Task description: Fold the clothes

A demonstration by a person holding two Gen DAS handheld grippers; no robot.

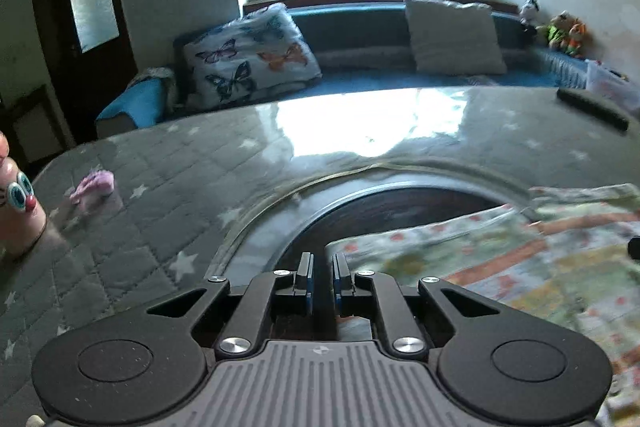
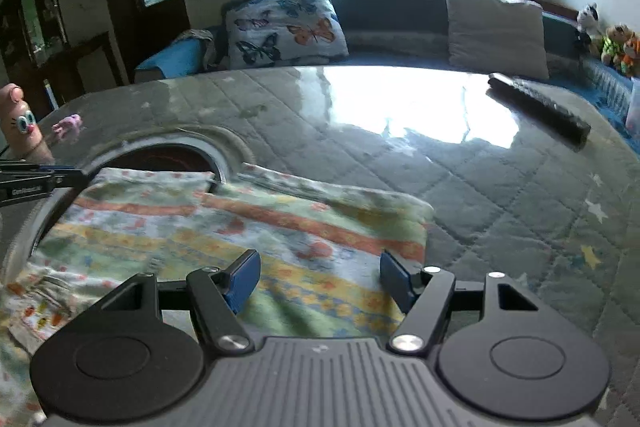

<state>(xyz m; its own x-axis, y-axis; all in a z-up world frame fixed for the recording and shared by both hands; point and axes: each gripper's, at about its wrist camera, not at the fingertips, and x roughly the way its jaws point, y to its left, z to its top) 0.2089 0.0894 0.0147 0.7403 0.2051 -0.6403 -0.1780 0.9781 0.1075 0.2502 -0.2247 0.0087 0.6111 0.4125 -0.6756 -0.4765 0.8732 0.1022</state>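
On the near part of the quilted grey surface [image 2: 500, 187], which carries white stars under a glossy clear cover, a patterned garment [image 2: 224, 235] lies spread flat, with orange, yellow and green bands on pale cloth. At the far left edge stands a pink finger-shaped figure with googly eyes [image 2: 21, 125], and just beside it lies a small pink toy [image 2: 67, 126]. A round dark opening [image 2: 168, 157] shows in the quilt just beyond the garment, and the cloth's far edge overlaps its rim; I cannot tell what it is, and nothing shows inside it. The left tongs [image 1: 323, 273] sit at the garment's left edge with the jaws drawn nearly together; a scrap of cloth shows beneath them, but whether they pinch it cannot be told. The garment's long axis runs left to right, its stripes slanting down toward the right, and its right edge ends well short of the surface's right side. The right tongs [image 2: 320, 279] hover over the garment's near right part, jaws standing wide with nothing between them. To the right of the cloth the quilt lies bare up to a dark remote control [image 2: 538, 111] near the far right edge. Behind the surface runs a blue sofa [image 2: 384, 7] with a butterfly cushion [image 2: 282, 27], a plain cushion [image 2: 496, 29] and stuffed toys [image 2: 616, 45].
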